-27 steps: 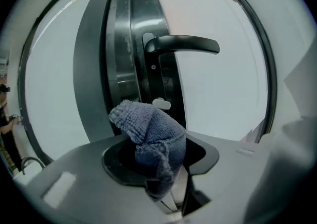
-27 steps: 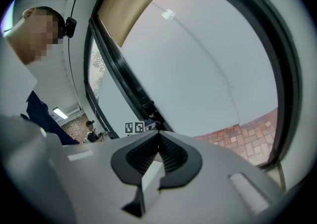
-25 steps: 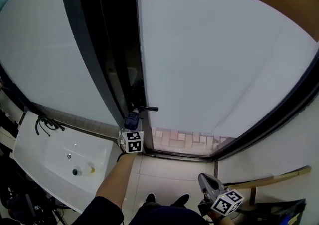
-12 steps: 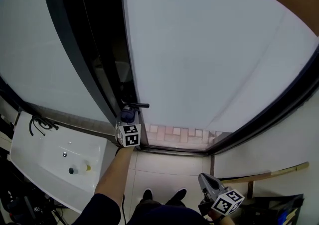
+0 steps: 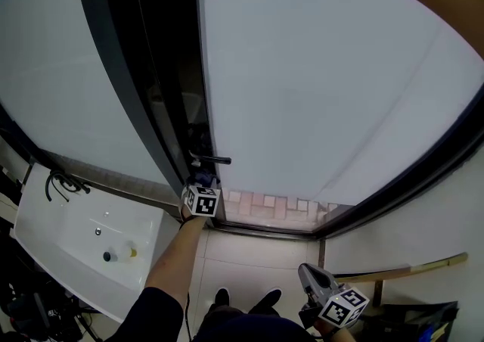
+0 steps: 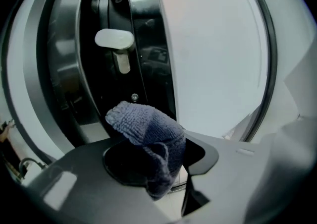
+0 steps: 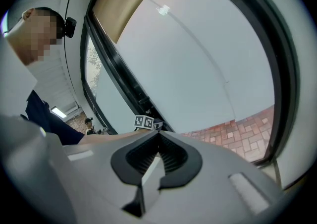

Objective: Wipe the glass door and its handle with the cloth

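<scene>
The glass door (image 5: 318,91) has a frosted pane in a dark frame (image 5: 162,106), with a dark lever handle (image 5: 212,159) low on its edge. My left gripper (image 5: 203,181) is just under that handle, shut on a blue-grey cloth (image 6: 141,121). In the left gripper view my left gripper (image 6: 157,144) holds the cloth bunched up below the handle (image 6: 115,39), apart from it. My right gripper (image 5: 308,272) hangs low at the right, away from the door. In the right gripper view my right gripper (image 7: 158,136) has its jaws shut with nothing between them.
A white washbasin (image 5: 68,238) with a dark tap (image 5: 64,184) stands at the lower left. Brick paving (image 5: 272,208) shows through the bottom of the pane. A wooden stick (image 5: 401,268) leans at the lower right. The person's feet (image 5: 246,299) are on the tiled floor.
The left gripper with the cloth has stayed close under the handle, shifting only slightly. The right gripper has not moved.
</scene>
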Available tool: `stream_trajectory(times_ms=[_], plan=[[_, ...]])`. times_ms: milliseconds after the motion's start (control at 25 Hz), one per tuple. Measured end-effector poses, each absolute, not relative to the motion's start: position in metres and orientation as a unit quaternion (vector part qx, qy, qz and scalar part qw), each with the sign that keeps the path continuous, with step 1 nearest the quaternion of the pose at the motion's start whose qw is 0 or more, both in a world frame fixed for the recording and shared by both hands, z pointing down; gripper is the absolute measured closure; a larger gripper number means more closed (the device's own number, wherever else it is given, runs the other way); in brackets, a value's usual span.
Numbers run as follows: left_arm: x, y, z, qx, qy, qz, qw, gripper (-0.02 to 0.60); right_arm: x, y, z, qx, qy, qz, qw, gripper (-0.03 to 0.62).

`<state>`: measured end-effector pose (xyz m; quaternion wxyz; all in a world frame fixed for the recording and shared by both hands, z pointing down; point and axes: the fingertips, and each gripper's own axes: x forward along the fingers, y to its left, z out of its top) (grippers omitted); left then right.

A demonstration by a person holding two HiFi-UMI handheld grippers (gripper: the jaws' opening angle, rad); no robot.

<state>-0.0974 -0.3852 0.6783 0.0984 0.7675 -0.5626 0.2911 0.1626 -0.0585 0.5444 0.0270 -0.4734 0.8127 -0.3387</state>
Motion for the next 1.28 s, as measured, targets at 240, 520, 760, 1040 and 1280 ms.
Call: stream_trajectory(times_ms=[240,520,760,1040,1280], plan=[[-0.1,-0.367,0.652,0.778,-0.57,0.251,0.083,0.416,0.178,-0.052,0.545,-0.492,0.802,-0.338,0.033,0.591],[-0.109,-0.356,0.589,0.786,-0.582,0.206,0.029,0.413,0.165,-0.054,0.549,-0.481,0.807,-0.342,0.034,0.591],[-0.11,-0.374,0.593,0.78,-0.596,0.191,0.028,0.413,0.156,-0.056,0.549,-0.477,0.808,-0.343,0.032,0.591],[-0.106,-0.382,0.605,0.766,-0.616,0.183,0.028,0.417,0.164,-0.054,0.557,-0.485,0.801,-0.35,0.025,0.591],[-0.1,-0.381,0.621,0.774,-0.591,0.226,0.03,0.419,0.158,-0.057,0.557,-0.475,0.807,-0.351,0.025,0.591]])
